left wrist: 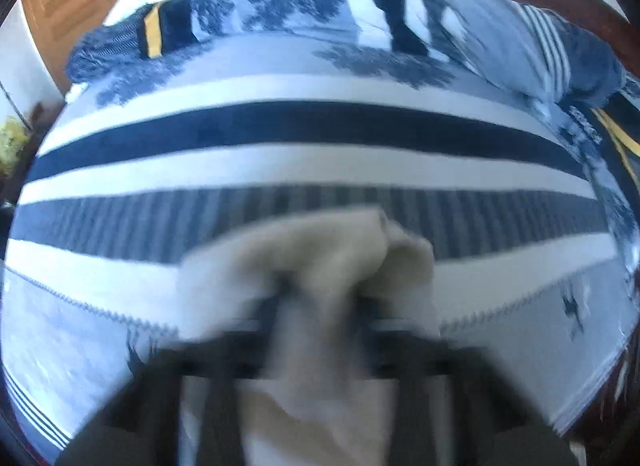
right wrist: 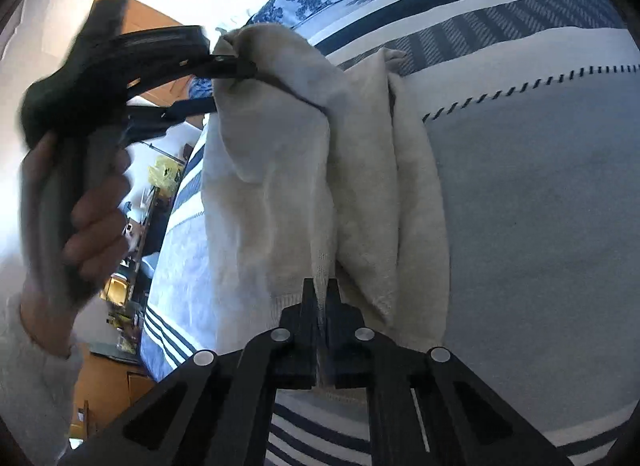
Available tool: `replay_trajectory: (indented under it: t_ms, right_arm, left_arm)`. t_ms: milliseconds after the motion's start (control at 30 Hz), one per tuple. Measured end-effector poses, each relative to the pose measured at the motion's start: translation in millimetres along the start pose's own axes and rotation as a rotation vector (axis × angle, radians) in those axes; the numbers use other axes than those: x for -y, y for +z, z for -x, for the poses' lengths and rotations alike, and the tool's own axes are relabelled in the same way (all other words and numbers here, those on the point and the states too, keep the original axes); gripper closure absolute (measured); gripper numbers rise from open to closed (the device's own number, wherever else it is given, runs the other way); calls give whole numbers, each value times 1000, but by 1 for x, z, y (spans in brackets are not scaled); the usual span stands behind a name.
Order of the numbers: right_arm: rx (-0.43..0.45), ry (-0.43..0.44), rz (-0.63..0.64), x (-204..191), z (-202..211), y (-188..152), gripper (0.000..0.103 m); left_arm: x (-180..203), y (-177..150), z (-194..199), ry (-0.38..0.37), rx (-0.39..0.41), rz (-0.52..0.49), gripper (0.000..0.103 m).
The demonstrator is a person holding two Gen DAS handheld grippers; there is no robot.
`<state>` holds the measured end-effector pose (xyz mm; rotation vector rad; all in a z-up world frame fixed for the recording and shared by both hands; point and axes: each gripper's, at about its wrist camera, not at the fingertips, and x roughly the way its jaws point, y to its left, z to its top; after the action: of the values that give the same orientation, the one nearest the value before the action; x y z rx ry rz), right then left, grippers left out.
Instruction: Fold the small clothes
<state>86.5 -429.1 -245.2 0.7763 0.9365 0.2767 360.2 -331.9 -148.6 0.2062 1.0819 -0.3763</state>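
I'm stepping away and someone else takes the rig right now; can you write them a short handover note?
Left hand-held gripper: shut on one end of the cream cloth.
Right hand-held gripper: shut on the opposite edge of that cloth.
The cloth hangs bunched between the two, lifted over the striped bedspread.
Done: cloth picked up at two points.
Left: spread it flat on the bedspread, fold it, set it down neatly. No folded pile is in view.
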Motion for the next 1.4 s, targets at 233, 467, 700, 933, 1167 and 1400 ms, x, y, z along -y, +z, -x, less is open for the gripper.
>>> replay_trajectory:
  t_ms: [233,467,700,933,1167,1400]
  right_arm:
    - [52,53,28,-8,41,-18,100]
    - [9,-11,-12,9,33,-29,100]
    - [-90,-74,-63,38,1,-26,99]
    - [31,-19,-1,22,21,-18,46]
    - [113,55,59,-8,43,30,45]
    - [62,103,-4,10,-19,137,56]
  left_arm:
    - [23,33,1,-63,10,-32,101]
    - [69,35,-54,-87,-57,-50,100]
    - [84,22,-98,-69,-166,-94,86]
    - [12,4,23,-349,20,12,27]
    - [-96,-41,19,-202,42,190,22]
    - [-144,-58,-49,-254,-98,353,22]
